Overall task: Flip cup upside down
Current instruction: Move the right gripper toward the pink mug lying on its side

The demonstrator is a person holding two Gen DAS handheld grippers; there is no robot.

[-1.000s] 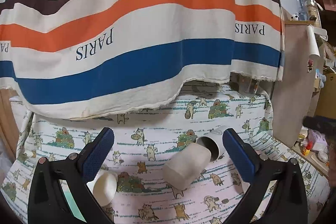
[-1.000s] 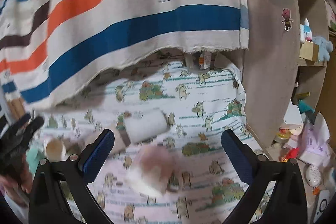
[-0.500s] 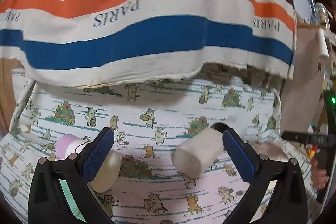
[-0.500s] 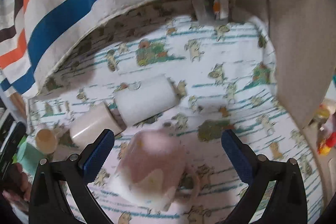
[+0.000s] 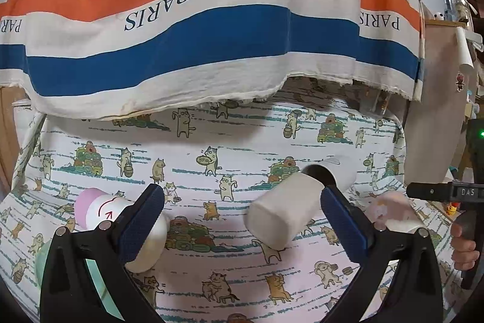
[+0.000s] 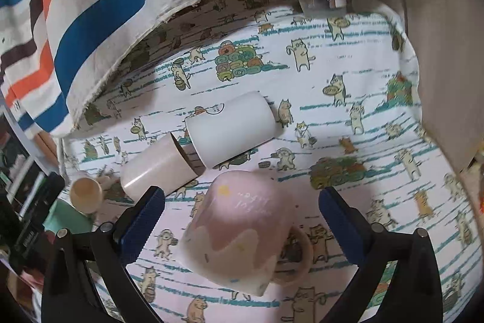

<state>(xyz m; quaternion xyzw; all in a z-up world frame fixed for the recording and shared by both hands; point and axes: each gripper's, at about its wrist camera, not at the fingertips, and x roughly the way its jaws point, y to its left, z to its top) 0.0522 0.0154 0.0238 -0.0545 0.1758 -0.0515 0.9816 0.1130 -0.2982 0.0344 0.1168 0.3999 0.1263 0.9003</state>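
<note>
Pink glaze running into cream: the handled mug sits on the cat-print tablecloth, between my right gripper fingers. Fingers spread wide, blue pads clear of the mug on both sides, no contact. Mug leans in this view; whether its mouth faces up or down I cannot tell. Handle points toward my right pad.

Just beyond it, a white cup lies on its side, mouth toward a beige cup, also on its side. The two meet mouth to mouth.

My left gripper also spread wide, holding nothing. Between its fingers, the beige cup, lying flat, closed base toward me. Behind my left pad, a pink-and-white cup and a cream cup, both tipped over. A mint-green item is partly hidden by the gripper frame.

Striped cloth printed PARIS hangs over the table's far edge.
</note>
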